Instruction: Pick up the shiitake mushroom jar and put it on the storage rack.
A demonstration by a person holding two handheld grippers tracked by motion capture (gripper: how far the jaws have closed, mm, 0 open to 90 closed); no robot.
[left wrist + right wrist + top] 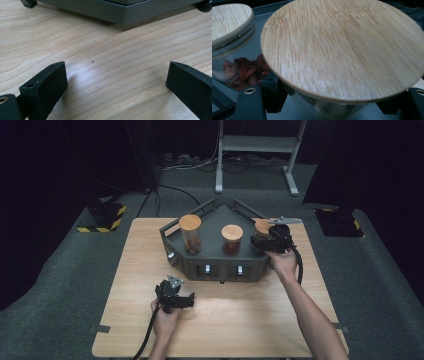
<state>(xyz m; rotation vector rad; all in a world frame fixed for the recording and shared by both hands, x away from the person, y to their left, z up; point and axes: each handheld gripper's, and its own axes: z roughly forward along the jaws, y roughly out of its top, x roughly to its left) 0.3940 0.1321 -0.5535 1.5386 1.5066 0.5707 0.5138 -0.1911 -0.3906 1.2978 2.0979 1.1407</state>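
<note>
The right hand-held gripper was clamped on the right jar under its bamboo lid, at the right end of the grey tray, while the left hand-held gripper rested on the worktop, jaws wide and empty.

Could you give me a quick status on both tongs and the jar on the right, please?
Left tongs open, resting on bare table. Right tongs shut on the right jar below its bamboo lid, in the tray. Middle jar close alongside.
</note>
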